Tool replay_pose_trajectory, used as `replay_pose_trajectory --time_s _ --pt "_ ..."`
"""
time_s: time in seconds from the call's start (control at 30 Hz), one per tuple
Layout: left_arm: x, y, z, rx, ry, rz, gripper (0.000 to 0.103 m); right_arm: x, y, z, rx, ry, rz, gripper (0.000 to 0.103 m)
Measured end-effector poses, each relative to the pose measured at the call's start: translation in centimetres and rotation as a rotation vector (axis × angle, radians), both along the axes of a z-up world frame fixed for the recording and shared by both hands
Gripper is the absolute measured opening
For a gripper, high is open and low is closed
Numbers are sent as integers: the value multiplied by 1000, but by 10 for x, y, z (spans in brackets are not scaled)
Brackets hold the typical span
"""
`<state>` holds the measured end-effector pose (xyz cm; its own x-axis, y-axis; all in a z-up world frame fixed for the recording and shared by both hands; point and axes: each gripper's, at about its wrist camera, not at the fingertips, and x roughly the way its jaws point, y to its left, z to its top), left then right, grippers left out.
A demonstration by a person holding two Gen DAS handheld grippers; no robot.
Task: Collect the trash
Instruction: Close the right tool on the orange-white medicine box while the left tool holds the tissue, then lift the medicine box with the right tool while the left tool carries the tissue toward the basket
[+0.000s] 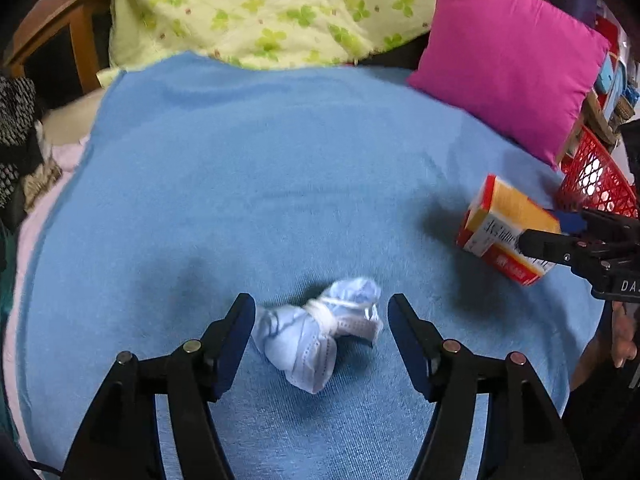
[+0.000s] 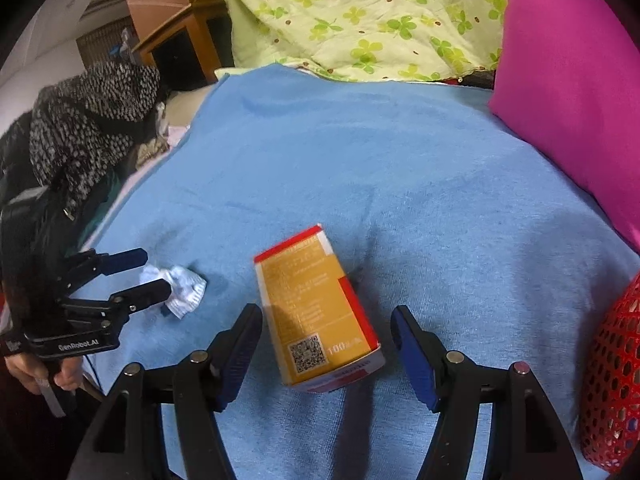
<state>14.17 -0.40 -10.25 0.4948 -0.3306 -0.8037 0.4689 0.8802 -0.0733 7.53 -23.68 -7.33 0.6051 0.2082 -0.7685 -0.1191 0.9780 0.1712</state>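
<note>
At the far left of the bed, a black-and-white speckled garment [image 2: 92, 120] is heaped beside the blue blanket [image 1: 280, 160] that covers the mattress. The left tongs [image 1: 321, 330] hover low over that blanket with both blades spread wide, gripping nothing. Between the blades lies a crumpled pale-blue face mask [image 1: 316, 338], bundled and tied with its own white ear loop; in the left wrist view its long axis runs diagonally, from the knotted upper right end down towards the camera. Neither blade visibly touches it, though the left blade stands just beside its edge.

Further right on the blanket sits a yellow, red and white carton [image 2: 318, 316], lying flat on a broad face. Its long axis runs away from the right wrist camera, tilted slightly left, with the end bearing a QR code nearest and the red-edged end pointing towards the clover-print quilt [image 2: 360, 12] at the head of the bed. The right tongs [image 2: 326, 342] straddle the carton's near end, blades wide apart and clear of its sides, holding nothing.

Right of the carton, a magenta pillow [image 1: 512, 60] rests on the blanket, and a red mesh basket [image 2: 612, 392] stands at the bed's right edge.
</note>
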Motion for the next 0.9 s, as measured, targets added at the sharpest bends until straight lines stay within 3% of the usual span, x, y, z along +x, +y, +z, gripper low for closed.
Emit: replay_pose_trajectory --time_s 0.13,0.3,0.43,0.9 --pt "1 -1 -9 22 31 10 70 1 5 -7 -30 12 9 60" --pt "-3 2 -10 9 41 22 69 -1 4 -4 -23 -13 -3 60" --pt "-13 1 -8 23 39 9 63 0 -1 0 -2 -18 -18 60" --pt "-42 -7 -19 63 87 10 66 -4 -8 7 35 -35 -40 60"
